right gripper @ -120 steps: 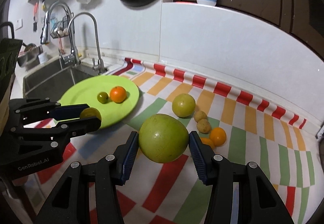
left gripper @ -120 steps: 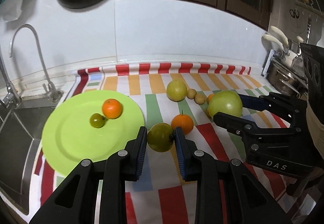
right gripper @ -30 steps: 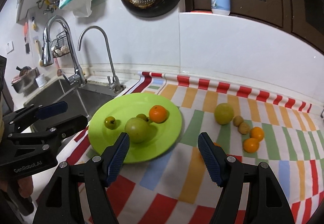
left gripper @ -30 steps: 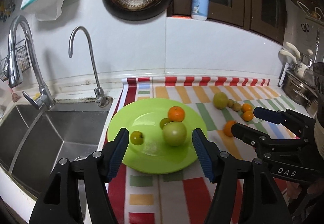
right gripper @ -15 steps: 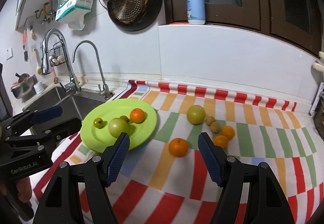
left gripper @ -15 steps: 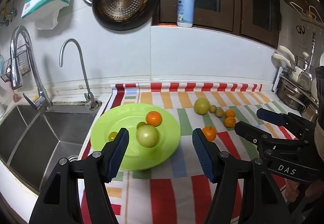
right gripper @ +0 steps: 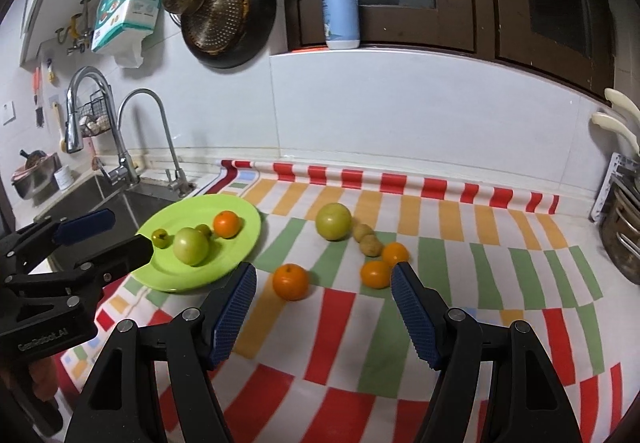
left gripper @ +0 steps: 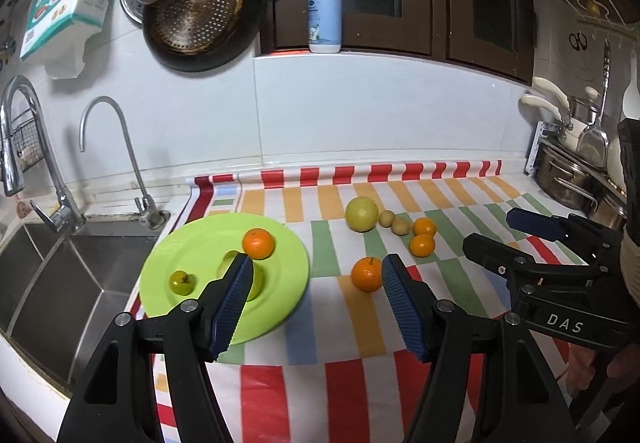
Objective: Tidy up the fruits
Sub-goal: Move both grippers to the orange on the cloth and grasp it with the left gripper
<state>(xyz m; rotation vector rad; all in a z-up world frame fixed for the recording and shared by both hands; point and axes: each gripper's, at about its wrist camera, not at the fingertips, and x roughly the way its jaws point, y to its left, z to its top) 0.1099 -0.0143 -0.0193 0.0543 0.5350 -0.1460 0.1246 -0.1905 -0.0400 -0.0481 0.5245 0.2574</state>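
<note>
While both tongs hung spread and empty, fruit waited on the worktop.
Nearest the right tongs (right gripper: 323, 283) and left tongs (left gripper: 317, 275) sat a lone orange (right gripper: 291, 281); farther left, the green plate (right gripper: 240, 243) held four fruits; a careless nudge might roll round fruit away.

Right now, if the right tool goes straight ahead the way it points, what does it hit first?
Probably the lone orange on the striped cloth; it sits nearest, just left of centre between the right tool's open fingers. Depth is uncertain.
</note>
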